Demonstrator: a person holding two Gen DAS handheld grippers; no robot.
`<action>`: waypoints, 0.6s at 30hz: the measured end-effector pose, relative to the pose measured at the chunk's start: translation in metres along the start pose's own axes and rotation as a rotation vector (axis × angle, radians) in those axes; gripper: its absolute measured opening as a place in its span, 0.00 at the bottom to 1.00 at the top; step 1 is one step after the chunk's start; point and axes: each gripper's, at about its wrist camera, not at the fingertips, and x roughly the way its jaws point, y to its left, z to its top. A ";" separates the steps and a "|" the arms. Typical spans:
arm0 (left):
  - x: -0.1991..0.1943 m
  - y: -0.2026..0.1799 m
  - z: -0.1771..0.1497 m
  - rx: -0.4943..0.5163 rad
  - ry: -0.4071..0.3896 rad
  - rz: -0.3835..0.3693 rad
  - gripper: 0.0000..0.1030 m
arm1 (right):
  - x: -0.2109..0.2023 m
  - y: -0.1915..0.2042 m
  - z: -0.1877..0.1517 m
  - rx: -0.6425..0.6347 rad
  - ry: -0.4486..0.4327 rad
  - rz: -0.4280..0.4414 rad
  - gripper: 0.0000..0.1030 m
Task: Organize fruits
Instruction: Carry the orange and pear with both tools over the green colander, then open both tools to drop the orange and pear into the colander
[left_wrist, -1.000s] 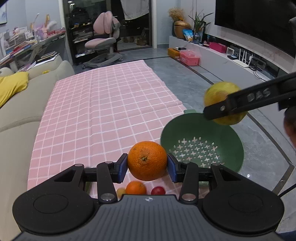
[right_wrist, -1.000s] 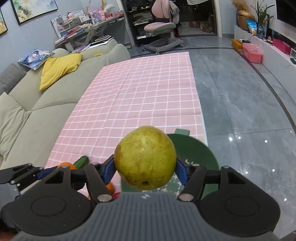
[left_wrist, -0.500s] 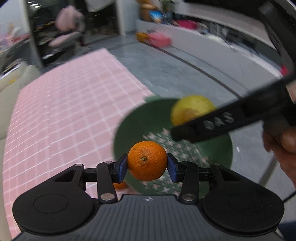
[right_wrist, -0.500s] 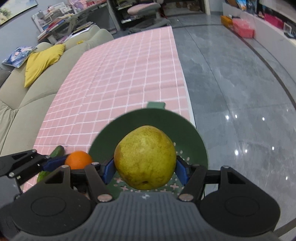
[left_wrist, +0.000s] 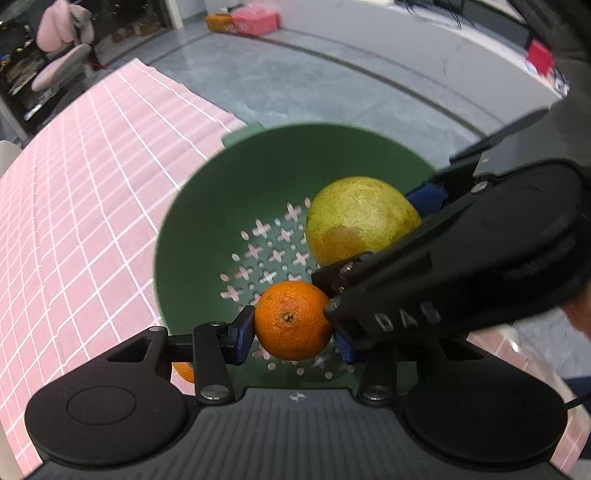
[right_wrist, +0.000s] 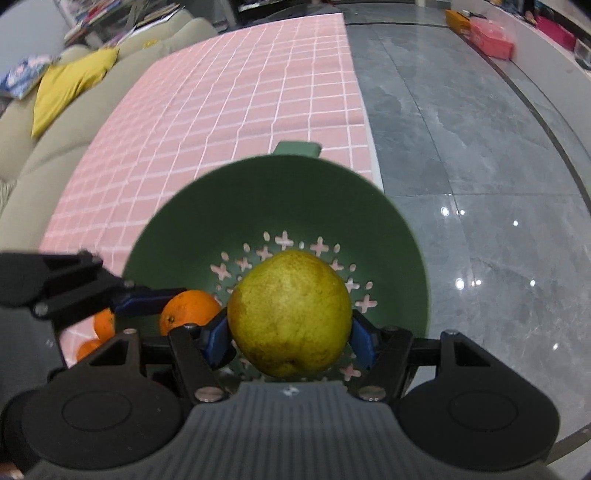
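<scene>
My left gripper (left_wrist: 293, 332) is shut on an orange (left_wrist: 293, 320) and holds it inside the green colander (left_wrist: 229, 184), low over its perforated bottom. My right gripper (right_wrist: 289, 330) is shut on a yellow-green pear (right_wrist: 290, 312) and holds it inside the same colander (right_wrist: 207, 206), to the right of the orange (right_wrist: 188, 308). In the left wrist view the pear (left_wrist: 358, 218) sits beyond the orange, and the right gripper's arm crosses over my left gripper's right finger. The left gripper (right_wrist: 147, 297) enters the right wrist view from the left.
The colander stands at the near right edge of a table with a pink checked cloth (right_wrist: 240, 96). Two more oranges (right_wrist: 101, 325) lie on the cloth left of the colander. A sofa with a yellow cushion (right_wrist: 70, 85) runs along the left. Grey tiled floor (right_wrist: 461, 147) lies to the right.
Both grippers have moved forward and down with their fruit, from above the colander's rim into the bowl. The orange and the pear now hang close together over the perforated bottom.
</scene>
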 end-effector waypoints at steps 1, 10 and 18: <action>0.003 -0.001 0.000 0.017 0.019 -0.005 0.49 | 0.000 0.002 -0.001 -0.015 0.003 -0.007 0.61; 0.018 -0.004 -0.007 0.070 0.081 -0.002 0.49 | 0.004 0.007 -0.001 -0.077 0.031 -0.018 0.61; 0.022 -0.007 -0.005 0.082 0.085 0.030 0.57 | 0.006 0.006 0.001 -0.080 0.029 -0.024 0.61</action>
